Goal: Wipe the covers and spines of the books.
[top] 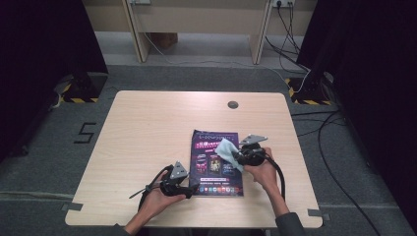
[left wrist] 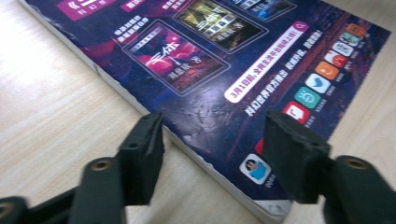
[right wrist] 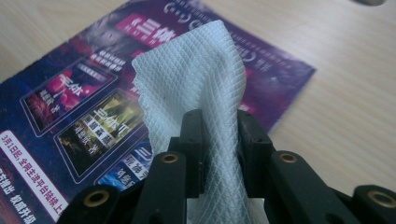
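A dark purple magazine [top: 216, 162] lies flat on the wooden table [top: 147, 128], a little right of centre near the front. My left gripper [top: 194, 188] sits low at the magazine's near left corner. In the left gripper view its jaws [left wrist: 217, 156] stand open, one over the bare wood and one over the cover [left wrist: 224, 60], and they pinch nothing. My right gripper [top: 236, 157] hovers over the magazine's right side, shut on a pale waffle-textured cloth [top: 225, 150]. In the right gripper view the cloth [right wrist: 196, 65] rises from between the jaws [right wrist: 219, 140] and hangs over the cover [right wrist: 70, 107].
A round grommet hole [top: 232, 104] sits near the table's far edge. The left half of the tabletop is bare wood. Cables [top: 324, 132] trail across the floor to the right of the table, and desk legs [top: 137, 39] stand beyond it.
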